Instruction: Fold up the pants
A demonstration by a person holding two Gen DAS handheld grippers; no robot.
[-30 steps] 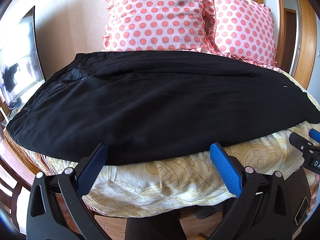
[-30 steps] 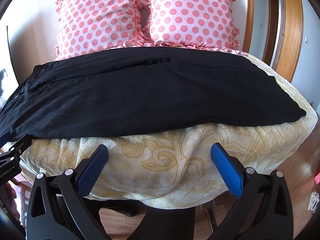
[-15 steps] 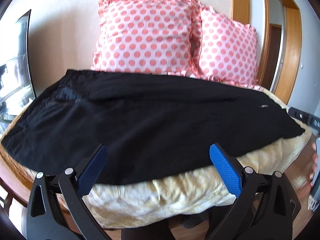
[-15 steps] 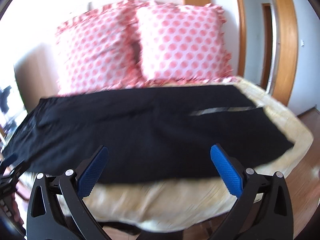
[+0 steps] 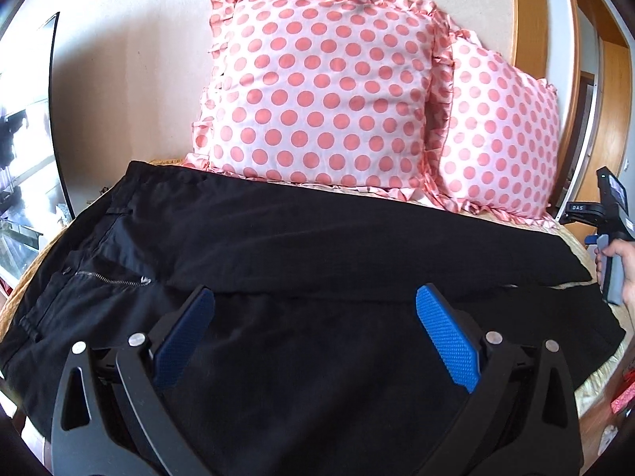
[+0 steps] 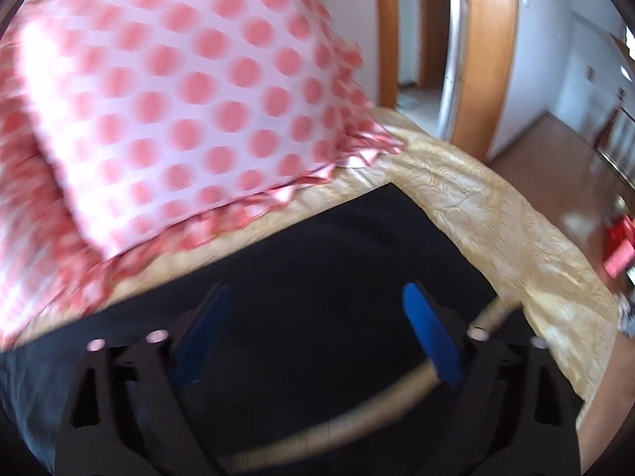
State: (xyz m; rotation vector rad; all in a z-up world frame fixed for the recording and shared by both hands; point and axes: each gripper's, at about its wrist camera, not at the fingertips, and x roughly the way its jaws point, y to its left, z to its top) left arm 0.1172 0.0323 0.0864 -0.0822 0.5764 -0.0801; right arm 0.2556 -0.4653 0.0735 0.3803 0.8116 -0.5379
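Though laid out flat and full length, not yet folded: pants point(image 5: 317, 246), black, across the bed. Waist and zipper point(image 5: 107, 277) to the left, leg ends to the right. Legs side by side, with a thin strip of bed cover point(image 6: 496, 214) showing between them near the hems. Set just in front of two spotted pillows point(image 5: 321, 91).

Left gripper point(image 5: 313, 291): wide open, nothing between the pads. Placed over the thigh part, a little right of the zipper; touching the cloth or not, cannot tell. A second ago back at the near edge of the bed, with bed cover under the fingers; now in over the black cloth.

Right gripper point(image 6: 315, 289): carried by a hand point(image 5: 625, 269) at the far right of the left view. Swung out from the middle of the near edge to the leg ends; view blurred. Jaws just closing somewhat from their widest, yet well apart; cloth beneath them, nothing pinched.

Reading: approach done, grasp not yet made. Probably about to take the hem end on the right and the upper part on the left, for a first fold. Risk: catching only one leg, or the bed cover along with the cloth.
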